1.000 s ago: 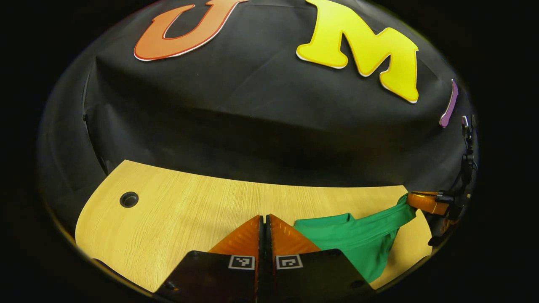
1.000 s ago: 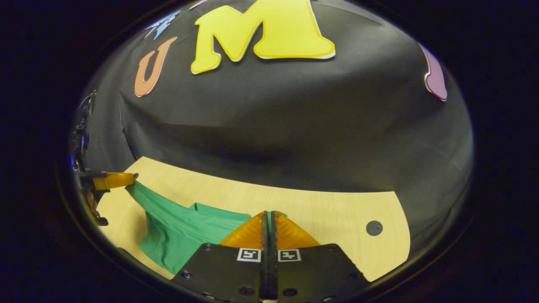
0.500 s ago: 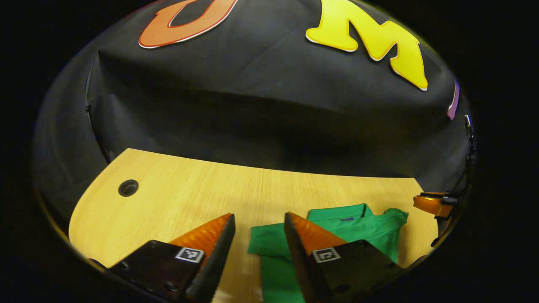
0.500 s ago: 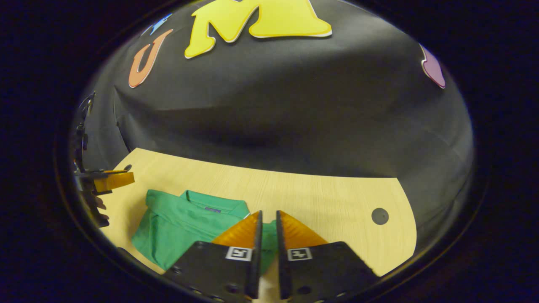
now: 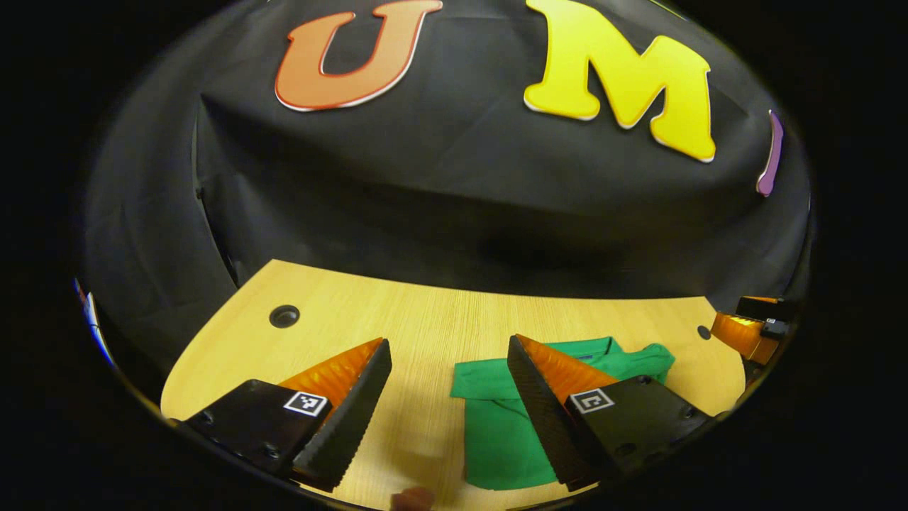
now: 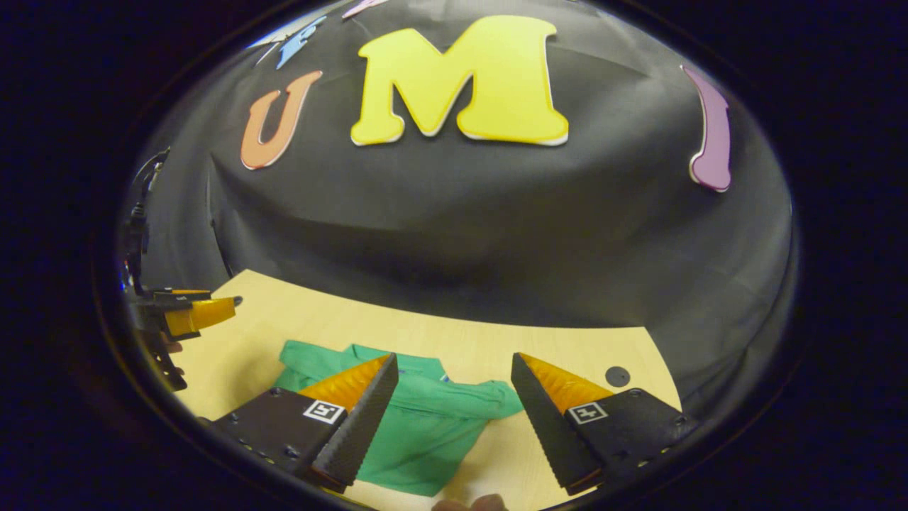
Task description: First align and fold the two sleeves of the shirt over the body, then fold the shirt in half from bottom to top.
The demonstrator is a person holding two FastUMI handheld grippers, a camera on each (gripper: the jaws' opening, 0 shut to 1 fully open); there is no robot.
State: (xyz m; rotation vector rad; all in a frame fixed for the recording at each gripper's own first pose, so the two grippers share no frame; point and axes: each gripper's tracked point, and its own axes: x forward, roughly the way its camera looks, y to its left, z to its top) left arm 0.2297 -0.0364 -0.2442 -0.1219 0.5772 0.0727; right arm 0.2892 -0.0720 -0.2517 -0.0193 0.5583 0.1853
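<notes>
At the bottom of the left gripper view, the left gripper [image 5: 448, 351] stands with its fingers spread wide and nothing between them but bare wood. Just beyond, at lower right of centre, the green shirt [image 5: 496, 426] lies as a compact bundle on the pale wooden worktop [image 5: 397, 319], collar toward the far edge. The right-hand finger covers part of its near side.

The right gripper view tells the same story from the other side: the right gripper [image 6: 454, 365] is equally wide open and empty. The shirt [image 6: 425, 433] sits in the lower centre, partly behind the left-hand finger. One rumpled corner of cloth sticks out to the right of the bundle. At mid left of that frame the other gripper [image 6: 186, 314] hangs over the worktop's far corner.

Farther back, cable holes dot the worktop [image 6: 425, 333], one at left centre of the left gripper view [image 5: 284, 316]. The black booth wall rises behind.

The shirt appears doubled over and released, so the folding seems nearly or wholly done. If tidying remains, it looks best done by lowering one gripper onto the stray corner, pinching only the top layer and laying it flush. The other gripper would stay clear so the stack is not dragged.
</notes>
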